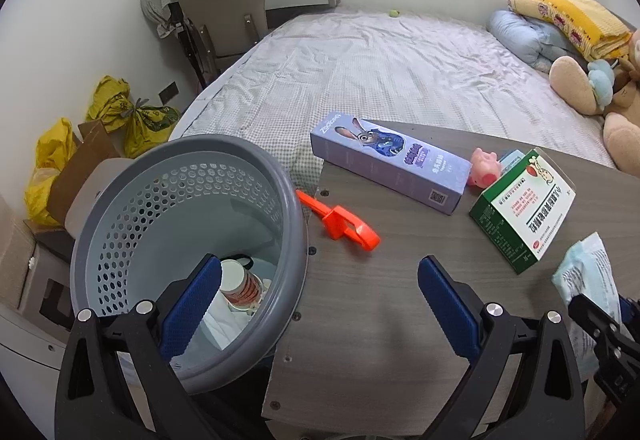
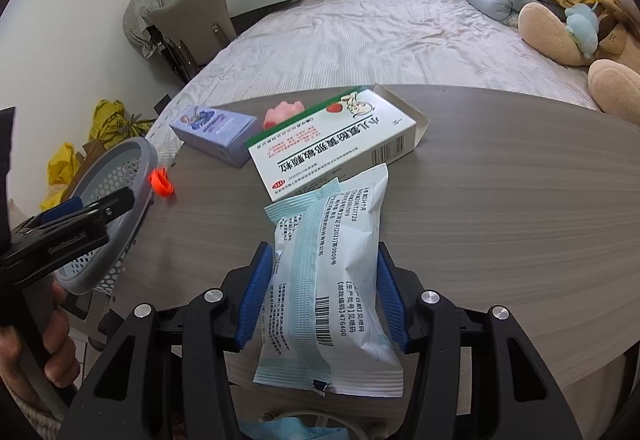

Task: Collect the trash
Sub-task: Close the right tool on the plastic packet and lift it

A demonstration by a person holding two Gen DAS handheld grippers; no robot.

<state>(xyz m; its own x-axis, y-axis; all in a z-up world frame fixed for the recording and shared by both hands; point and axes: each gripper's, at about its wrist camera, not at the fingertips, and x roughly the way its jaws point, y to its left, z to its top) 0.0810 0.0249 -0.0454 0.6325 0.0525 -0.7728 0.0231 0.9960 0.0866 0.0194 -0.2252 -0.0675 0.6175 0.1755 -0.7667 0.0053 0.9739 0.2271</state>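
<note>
My right gripper (image 2: 324, 292) clamps the pale blue packet (image 2: 328, 280) at the table's (image 2: 500, 200) near edge; my left gripper (image 1: 320, 304) hangs released beside the grey basket (image 1: 120, 200).

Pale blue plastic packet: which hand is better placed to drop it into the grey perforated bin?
Right. The right gripper already has the pale blue plastic packet between its blue pads, while the left gripper stands open and empty beside the grey perforated bin.
</note>
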